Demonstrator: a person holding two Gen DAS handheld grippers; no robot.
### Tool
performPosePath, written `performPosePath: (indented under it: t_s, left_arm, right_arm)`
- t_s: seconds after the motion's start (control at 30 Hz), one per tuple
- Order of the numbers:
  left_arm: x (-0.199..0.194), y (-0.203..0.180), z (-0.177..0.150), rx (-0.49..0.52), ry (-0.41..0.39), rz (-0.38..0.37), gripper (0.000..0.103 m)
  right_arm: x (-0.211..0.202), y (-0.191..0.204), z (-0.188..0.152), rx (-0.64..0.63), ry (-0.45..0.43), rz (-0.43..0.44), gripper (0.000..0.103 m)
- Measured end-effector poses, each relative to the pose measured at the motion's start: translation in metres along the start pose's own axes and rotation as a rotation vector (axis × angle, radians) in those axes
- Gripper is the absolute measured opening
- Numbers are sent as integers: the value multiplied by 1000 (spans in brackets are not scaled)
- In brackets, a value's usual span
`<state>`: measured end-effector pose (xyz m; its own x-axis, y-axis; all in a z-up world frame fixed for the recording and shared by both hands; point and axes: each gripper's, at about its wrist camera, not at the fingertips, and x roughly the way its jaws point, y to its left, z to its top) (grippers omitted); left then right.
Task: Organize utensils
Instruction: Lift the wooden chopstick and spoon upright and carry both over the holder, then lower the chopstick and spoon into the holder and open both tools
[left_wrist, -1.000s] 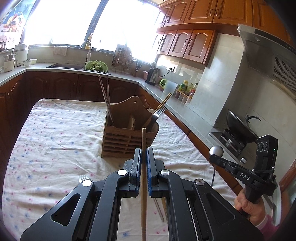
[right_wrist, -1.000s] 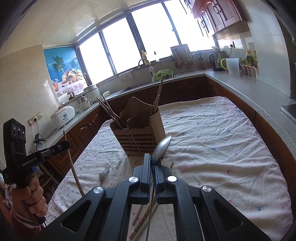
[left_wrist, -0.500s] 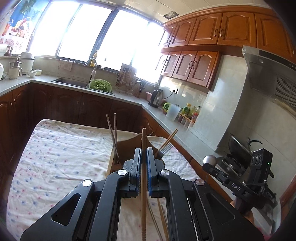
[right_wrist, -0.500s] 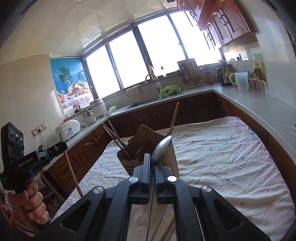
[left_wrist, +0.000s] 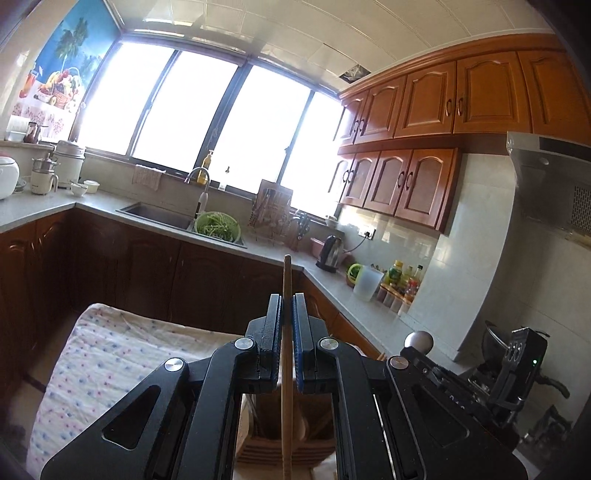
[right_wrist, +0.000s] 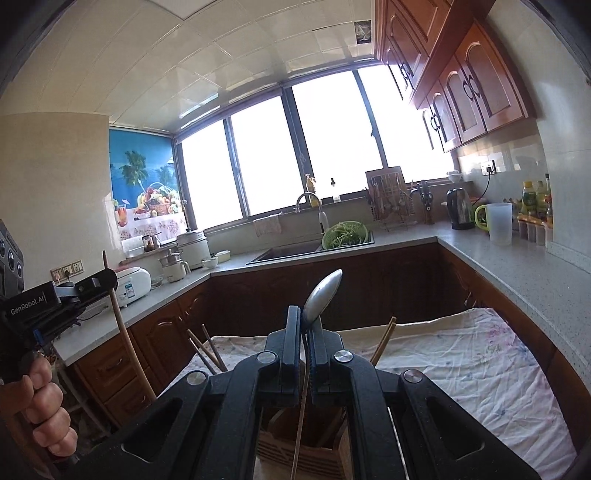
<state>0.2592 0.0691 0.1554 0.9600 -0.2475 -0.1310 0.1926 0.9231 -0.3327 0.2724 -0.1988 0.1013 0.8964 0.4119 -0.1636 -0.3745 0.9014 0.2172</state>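
chopstick (left_wrist: 286, 354), thin pale wood, gripped in left claw (left_wrist: 286, 306); right claw (right_wrist: 303, 325) grips shiny spoon (right_wrist: 322, 293).

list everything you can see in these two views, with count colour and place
chopstick: 1, light wood, clamped in left gripper
spoon: 1, silver, clamped in right gripper
utensil holder: 1, slatted wood, on table below both grippers
chopsticks in holder: at least 3, brown, sticking up
tablecloth: 1, white, speckled, on table
colander: 1, green, at sink
kettle: 1, dark, counter
jug: 1, translucent, counter
left gripper: black, shut
right gripper: black, shut
hand: 1, on left gripper's handle
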Motion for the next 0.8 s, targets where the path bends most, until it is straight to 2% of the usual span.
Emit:
performPosePath:
  t_s: [0.17, 0.33, 0.63, 0.8]
  left_arm:
    - [19, 4, 8, -5, -84, 44, 4]
    - [41, 8, -5, -11, -124, 83, 4]
    - [56, 14, -49, 5, -103, 113, 4]
    - [54, 15, -68, 13, -68, 110, 4]
  right_arm:
    - [24, -5, 5, -5, -21, -9, 3]
    - [48, -9, 2, -22, -50, -27, 3]
    - [63, 0, -40, -83, -75, -42, 3]
    - [60, 1, -60, -96, -36, -35, 3]
